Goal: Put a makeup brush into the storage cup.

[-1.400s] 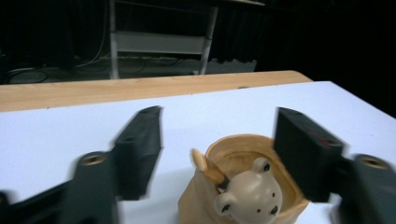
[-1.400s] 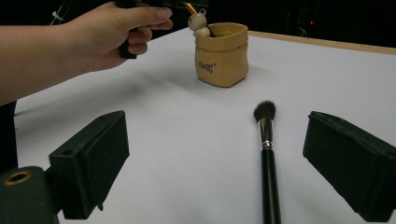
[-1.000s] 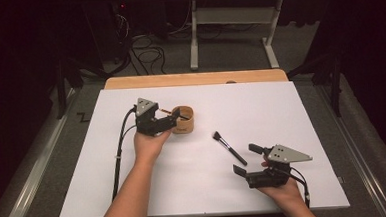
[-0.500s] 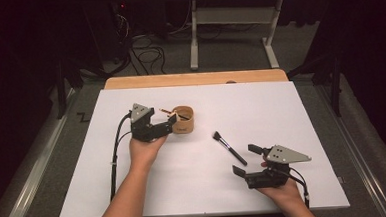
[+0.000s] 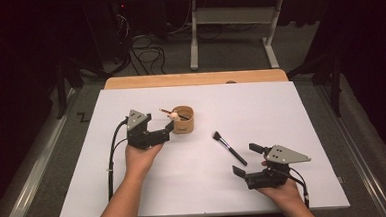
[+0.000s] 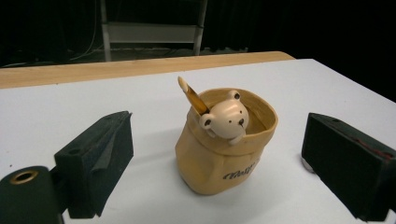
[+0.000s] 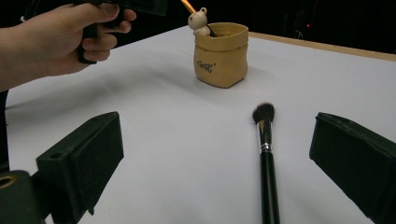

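A soft, tan pouch-like cup (image 6: 224, 149) with a rolled rim and dark lettering is stood on the white table (image 5: 281, 104), just ahead of the left gripper (image 5: 165, 135). A cream bear-headed pen (image 6: 224, 120) is leaned inside it. Both grippers' jaws have just been widened; nothing is held. A black bristled makeup brush (image 7: 265, 154) is laid flat before the right gripper (image 5: 245, 160).
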`<action>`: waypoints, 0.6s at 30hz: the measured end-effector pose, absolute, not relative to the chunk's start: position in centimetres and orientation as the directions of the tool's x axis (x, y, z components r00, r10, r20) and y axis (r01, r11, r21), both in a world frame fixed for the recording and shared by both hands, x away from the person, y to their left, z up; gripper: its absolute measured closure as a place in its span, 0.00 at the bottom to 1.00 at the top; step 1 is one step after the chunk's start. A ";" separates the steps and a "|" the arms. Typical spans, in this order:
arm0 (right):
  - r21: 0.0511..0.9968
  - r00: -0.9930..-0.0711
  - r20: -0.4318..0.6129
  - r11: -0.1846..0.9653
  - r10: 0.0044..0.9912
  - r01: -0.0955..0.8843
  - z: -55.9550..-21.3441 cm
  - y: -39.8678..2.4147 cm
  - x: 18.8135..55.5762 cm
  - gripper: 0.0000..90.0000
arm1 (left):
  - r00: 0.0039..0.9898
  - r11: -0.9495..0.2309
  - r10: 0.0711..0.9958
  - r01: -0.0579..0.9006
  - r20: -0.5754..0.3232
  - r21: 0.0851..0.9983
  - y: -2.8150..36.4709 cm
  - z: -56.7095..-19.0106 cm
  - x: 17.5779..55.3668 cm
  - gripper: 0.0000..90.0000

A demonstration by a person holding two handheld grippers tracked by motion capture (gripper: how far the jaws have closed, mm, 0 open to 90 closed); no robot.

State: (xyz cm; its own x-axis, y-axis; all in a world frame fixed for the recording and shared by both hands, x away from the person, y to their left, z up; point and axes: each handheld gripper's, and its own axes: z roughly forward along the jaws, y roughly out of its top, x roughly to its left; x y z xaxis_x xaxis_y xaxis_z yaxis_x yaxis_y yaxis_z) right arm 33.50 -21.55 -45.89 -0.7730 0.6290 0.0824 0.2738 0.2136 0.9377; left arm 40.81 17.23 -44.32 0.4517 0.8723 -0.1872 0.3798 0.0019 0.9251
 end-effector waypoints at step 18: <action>0.935 -0.767 0.070 0.227 0.637 0.274 -45.9 -21.7 33.4 0.00 | 0.454 -0.007 0.874 0.366 -0.172 0.931 18.3 -44.5 38.1 0.08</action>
